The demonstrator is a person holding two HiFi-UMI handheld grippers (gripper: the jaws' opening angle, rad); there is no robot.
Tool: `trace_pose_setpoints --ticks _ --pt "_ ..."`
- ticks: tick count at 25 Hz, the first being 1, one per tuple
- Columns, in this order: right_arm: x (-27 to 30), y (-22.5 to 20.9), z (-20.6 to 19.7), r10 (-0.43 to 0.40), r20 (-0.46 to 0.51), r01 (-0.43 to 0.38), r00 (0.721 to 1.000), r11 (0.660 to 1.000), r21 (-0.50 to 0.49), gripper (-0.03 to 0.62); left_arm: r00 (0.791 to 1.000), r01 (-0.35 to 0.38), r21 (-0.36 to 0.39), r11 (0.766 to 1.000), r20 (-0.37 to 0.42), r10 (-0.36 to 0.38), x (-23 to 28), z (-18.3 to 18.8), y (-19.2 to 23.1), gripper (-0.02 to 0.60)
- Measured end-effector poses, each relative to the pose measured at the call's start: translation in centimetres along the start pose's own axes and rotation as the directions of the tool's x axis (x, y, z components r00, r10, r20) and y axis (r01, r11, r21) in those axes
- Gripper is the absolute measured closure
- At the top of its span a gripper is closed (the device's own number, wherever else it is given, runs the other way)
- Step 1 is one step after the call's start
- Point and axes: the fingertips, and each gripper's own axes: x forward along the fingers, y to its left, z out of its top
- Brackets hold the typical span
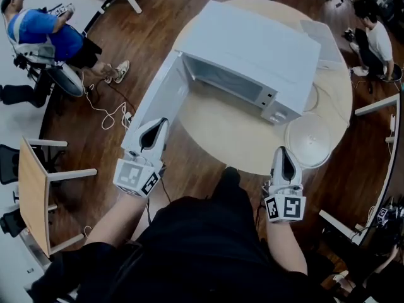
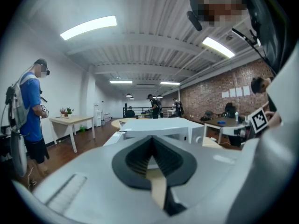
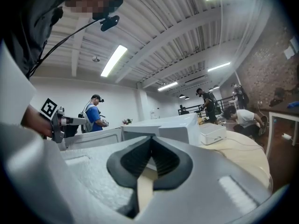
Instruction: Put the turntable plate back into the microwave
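Head view: round clear glass turntable plate (image 1: pixel 307 141) lies on round beige tabletop (image 1: pixel 233 131), right of white box-shaped microwave (image 1: pixel 252 49) with door open.

Left gripper view: left hand-held gripper (image 2: pixel 151 141) jaws together, empty.

Right gripper view: right hand-held gripper (image 3: pixel 151 141) jaws together, empty.

I'm seeing a round desk (image 1: pixel 221 131) standing on a wooden floor (image 1: pixel 151 30). A person in a blue shirt (image 1: pixel 44 33) is standing at upper left, with a white cable (image 1: pixel 104 109) lying looped near their feet. A person in a white shirt (image 1: pixel 379 40) is crouching at far right, and a small wooden table (image 1: pixel 31 191) is sitting at left.
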Motion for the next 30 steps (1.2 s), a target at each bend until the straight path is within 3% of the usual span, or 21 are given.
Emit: trace_pose_setpoints --ticks 9,14,18,21,25,30 --pt "4.3 -4.8 3.1 -0.017 0.05 0.02 0.999 0.999 -0.049 0.592 0.996 0.043 0.045 0.998 0.078 -0.047 7.8 4.2 0.2 0.575" --pt "6.8 -3.6 5.3 0.002 0.071 0.004 0.997 0.996 -0.086 0.592 0.993 0.072 0.029 0.997 0.095 -0.074 9.5 7.3 1.5 0.575" --pt "8.0 -3.1 5.4 -0.008 0.068 0.014 0.998 0.996 -0.088 0.592 0.992 0.093 0.041 0.995 0.084 -0.097 10.5 7.2 2.0 0.575" --pt "7.5 -3.7 5.3 -0.063 0.069 0.07 0.996 0.993 -0.097 0.592 0.986 0.142 0.045 0.989 0.078 -0.145 11.5 5.8 2.1 0.575" --pt "6.5 -4.8 5.3 -0.2 0.079 0.205 0.977 0.977 -0.059 0.592 0.968 0.241 0.033 0.97 0.068 -0.243 13.7 5.2 2.0 0.575" --pt "2.4 -8.2 3.6 -0.408 0.057 0.405 0.911 0.913 0.056 0.592 0.923 0.379 0.057 0.924 0.046 -0.382 16.3 5.4 0.1 0.575"
